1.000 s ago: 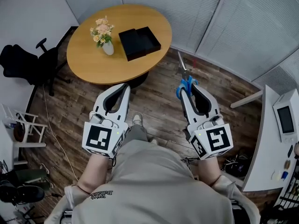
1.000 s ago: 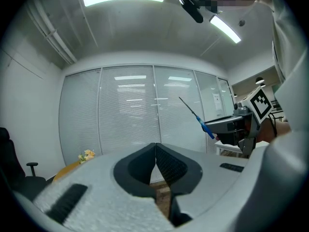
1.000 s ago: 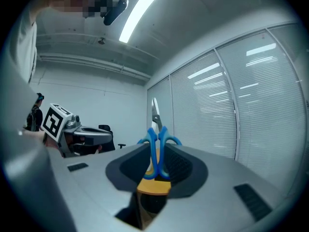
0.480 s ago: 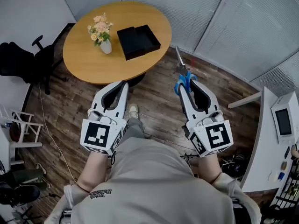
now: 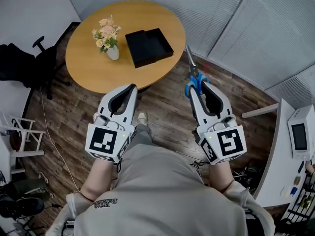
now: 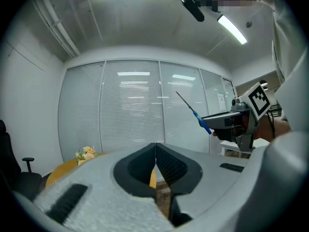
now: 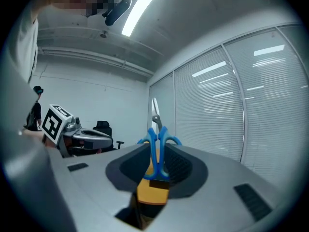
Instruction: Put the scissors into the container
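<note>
Blue-handled scissors (image 5: 193,75) (image 7: 155,144) stick out of my right gripper (image 5: 196,84) (image 7: 155,151), which is shut on their handles, blades pointing away from me toward the table edge. The black open container (image 5: 148,46) lies on the round wooden table (image 5: 88,68), ahead and to the left of the scissors. My left gripper (image 5: 129,87) (image 6: 155,164) is shut with nothing in it, held over the floor near the table's front edge. In the left gripper view the scissors (image 6: 193,112) show at the right.
A white vase of flowers (image 5: 108,37) stands on the table left of the container. A black office chair (image 5: 29,65) sits at the far left. Blinds (image 5: 236,28) line the walls behind. A white desk with a device (image 5: 298,132) is at the right.
Both grippers have moved a little forward toward the table, and the scissor tips now reach its edge. The grip on the scissors is unchanged.
</note>
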### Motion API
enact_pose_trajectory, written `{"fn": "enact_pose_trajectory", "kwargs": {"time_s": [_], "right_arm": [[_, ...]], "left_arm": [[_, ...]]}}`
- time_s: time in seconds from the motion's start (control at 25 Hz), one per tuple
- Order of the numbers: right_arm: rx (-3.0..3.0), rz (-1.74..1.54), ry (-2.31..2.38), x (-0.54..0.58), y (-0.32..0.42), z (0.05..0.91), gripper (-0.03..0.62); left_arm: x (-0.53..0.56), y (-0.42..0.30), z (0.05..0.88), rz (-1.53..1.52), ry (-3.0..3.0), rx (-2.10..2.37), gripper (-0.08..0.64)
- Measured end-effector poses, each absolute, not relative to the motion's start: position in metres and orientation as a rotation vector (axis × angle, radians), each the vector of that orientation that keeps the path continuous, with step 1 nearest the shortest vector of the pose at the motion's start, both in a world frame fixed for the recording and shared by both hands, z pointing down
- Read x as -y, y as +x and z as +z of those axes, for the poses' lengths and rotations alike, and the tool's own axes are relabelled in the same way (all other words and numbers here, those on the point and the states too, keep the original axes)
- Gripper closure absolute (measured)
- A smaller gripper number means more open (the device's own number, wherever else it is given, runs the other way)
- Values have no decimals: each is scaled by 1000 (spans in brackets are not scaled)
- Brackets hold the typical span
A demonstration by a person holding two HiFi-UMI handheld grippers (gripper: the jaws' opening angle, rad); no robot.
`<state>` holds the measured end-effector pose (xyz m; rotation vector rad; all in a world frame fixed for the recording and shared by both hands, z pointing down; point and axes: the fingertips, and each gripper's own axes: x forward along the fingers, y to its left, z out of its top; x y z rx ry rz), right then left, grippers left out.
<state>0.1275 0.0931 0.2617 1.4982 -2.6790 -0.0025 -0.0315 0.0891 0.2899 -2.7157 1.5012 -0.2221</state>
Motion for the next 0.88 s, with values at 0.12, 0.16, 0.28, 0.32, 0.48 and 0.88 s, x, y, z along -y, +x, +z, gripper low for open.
{"fn": "enact_pose_trajectory", "kwargs": {"time_s": [0.12,0.16,0.28,0.32,0.48,0.88], "right_arm": [[2669,19,1496,-70,122,266,491],[2664,24,1495,-62,120,267,491],[2649,39,1499,-37,113,269,491],[2643,47,1501,-28,110,270,491],[2619,72,1503,12,97,272,491],[2543,110,1570,103,67,271,491]], "left_arm": [[-66,-36,291,-230,-2726,-1493,538],[-58,-37,292,-233,-2732,-1490,538],[-32,-44,294,-246,-2749,-1481,538],[-22,-46,295,-251,-2755,-1478,538],[20,-55,297,-268,-2781,-1454,538],[119,-78,295,-276,-2863,-1334,538]]}}
